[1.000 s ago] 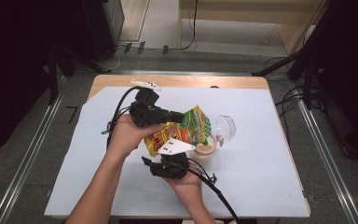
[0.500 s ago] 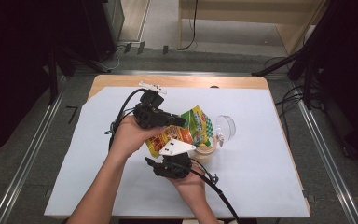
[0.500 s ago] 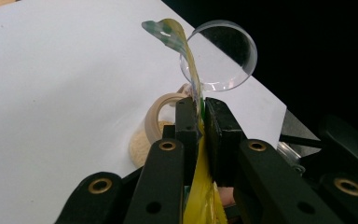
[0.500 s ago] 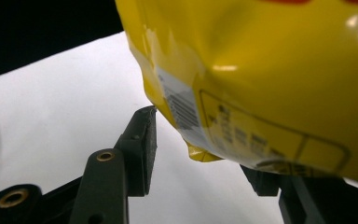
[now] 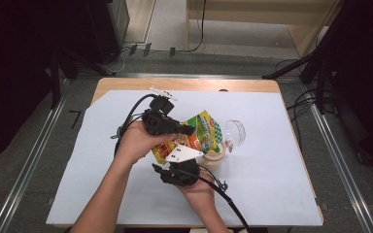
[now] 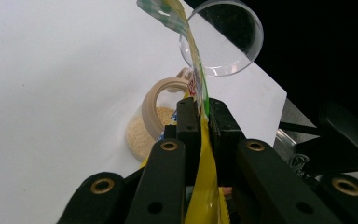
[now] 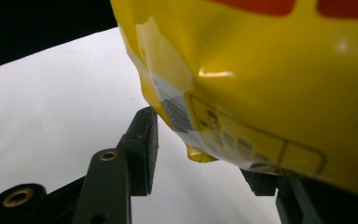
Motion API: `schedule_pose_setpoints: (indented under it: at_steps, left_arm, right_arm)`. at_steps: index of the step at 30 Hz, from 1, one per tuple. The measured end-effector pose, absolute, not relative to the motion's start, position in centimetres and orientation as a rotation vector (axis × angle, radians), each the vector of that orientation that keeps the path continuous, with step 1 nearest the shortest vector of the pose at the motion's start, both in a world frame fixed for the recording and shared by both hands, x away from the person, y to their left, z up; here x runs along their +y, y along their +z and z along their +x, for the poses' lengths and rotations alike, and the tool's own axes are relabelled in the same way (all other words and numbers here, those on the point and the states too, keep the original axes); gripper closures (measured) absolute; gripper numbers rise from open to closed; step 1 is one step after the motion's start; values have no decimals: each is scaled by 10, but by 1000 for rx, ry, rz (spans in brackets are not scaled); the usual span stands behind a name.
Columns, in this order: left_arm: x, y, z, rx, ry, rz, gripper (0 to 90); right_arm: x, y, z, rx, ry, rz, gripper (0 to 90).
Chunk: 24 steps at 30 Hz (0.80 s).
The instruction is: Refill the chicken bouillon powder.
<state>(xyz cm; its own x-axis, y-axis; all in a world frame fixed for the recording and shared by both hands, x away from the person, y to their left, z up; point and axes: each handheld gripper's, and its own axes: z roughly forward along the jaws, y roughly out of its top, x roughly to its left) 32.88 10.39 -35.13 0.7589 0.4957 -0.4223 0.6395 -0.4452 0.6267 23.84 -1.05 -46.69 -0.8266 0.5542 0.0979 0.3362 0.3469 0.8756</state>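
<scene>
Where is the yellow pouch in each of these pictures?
High view: the pouch is at centre, above the jar.
Left gripper view: edge-on, clamped between the black jaws, centre.
Right gripper view: upper right, above the jaws.
Shared landmark: the white sheet.

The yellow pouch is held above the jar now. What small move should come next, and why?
Probably tip the yellow pouch a little further toward the open jar. The left gripper is shut on its upper edge, the jar below is partly filled, and the right gripper stands open around the pouch's bottom corner, ready to lift it.
</scene>
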Motion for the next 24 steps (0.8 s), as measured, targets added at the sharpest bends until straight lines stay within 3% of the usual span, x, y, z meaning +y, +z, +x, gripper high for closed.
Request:
schedule_pose_setpoints:
  at_steps: [24]
  left_arm:
    - [130,-352,321,796,-218,2094,887]
  right_arm:
    - [-8,-472,237,2365,1539,743,479]
